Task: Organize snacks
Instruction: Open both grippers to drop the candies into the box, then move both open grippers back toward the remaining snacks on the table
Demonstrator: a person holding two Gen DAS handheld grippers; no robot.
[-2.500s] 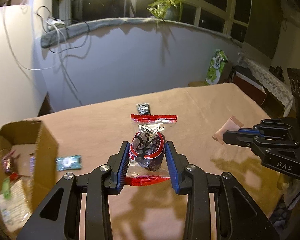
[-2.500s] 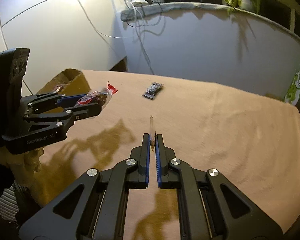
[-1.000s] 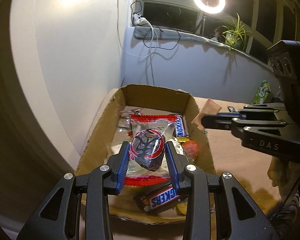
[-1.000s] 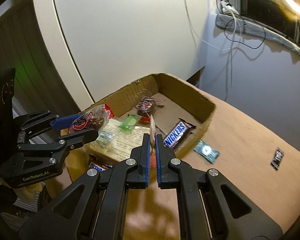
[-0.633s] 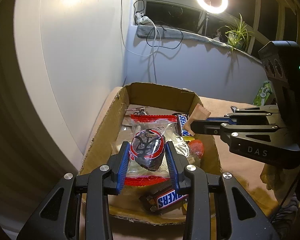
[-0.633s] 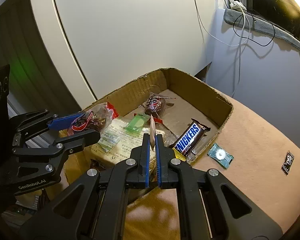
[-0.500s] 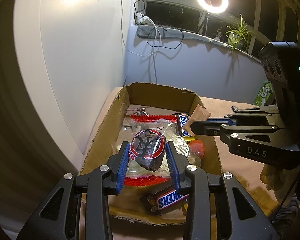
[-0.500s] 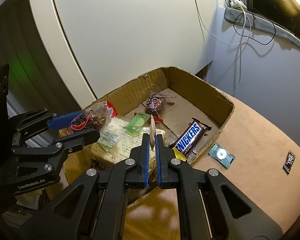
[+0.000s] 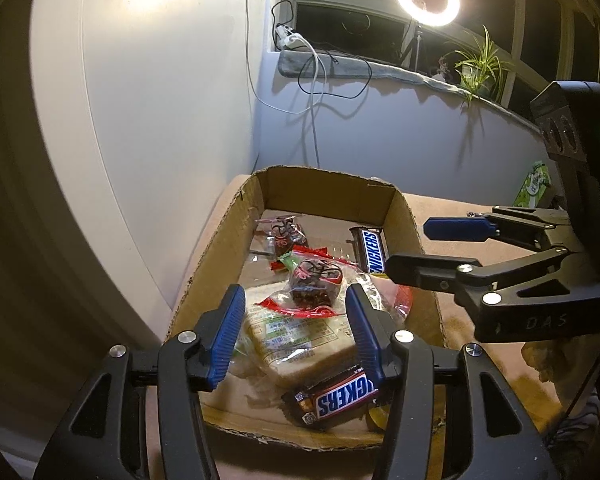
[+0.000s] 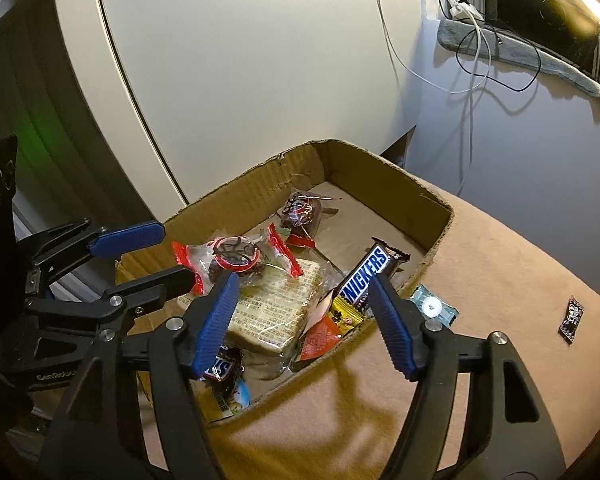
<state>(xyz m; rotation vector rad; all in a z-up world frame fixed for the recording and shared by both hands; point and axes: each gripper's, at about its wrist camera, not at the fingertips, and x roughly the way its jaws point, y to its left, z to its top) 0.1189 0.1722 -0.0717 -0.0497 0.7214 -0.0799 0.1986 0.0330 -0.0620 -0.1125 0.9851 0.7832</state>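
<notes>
1. An open brown cardboard box (image 9: 328, 188) is parked at the edge of a tan cloth-covered table (image 10: 500, 280), right by a white wall panel (image 9: 160, 120). It's stuffed with snacks: a blue-labelled Snickers bar (image 9: 370, 250) propped against the right wall, a second Snickers bar (image 9: 340, 394) by the near wall, a big clear-wrapped pale sandwich pack (image 10: 276, 308) in the middle, plus orange and yellow packets (image 10: 332, 324) in the near right corner.
2. Outside the box, a small teal wrapped sweet (image 10: 434, 306) is seen on the cloth just beside the box's right wall, and a small black packet (image 10: 572, 314) lies well apart from it, further along the table.
3. The clear plastic snack packet with red crimped ends and a dark cake inside (image 9: 314, 286) carries a red-ringed round label. It's lying loose on top of the sandwich pack, tilted. A similar dark wrapped cake (image 10: 302, 210) sits near the far wall.
4. The left gripper (image 9: 296, 330) is held over the box's near end, its blue pads (image 9: 228, 332) spreading apart; the packet lies between and beyond them, not squeezed.
5. The right gripper (image 10: 304, 324) is also opening wide over the right wall, with nothing pinched between its pads.
</notes>
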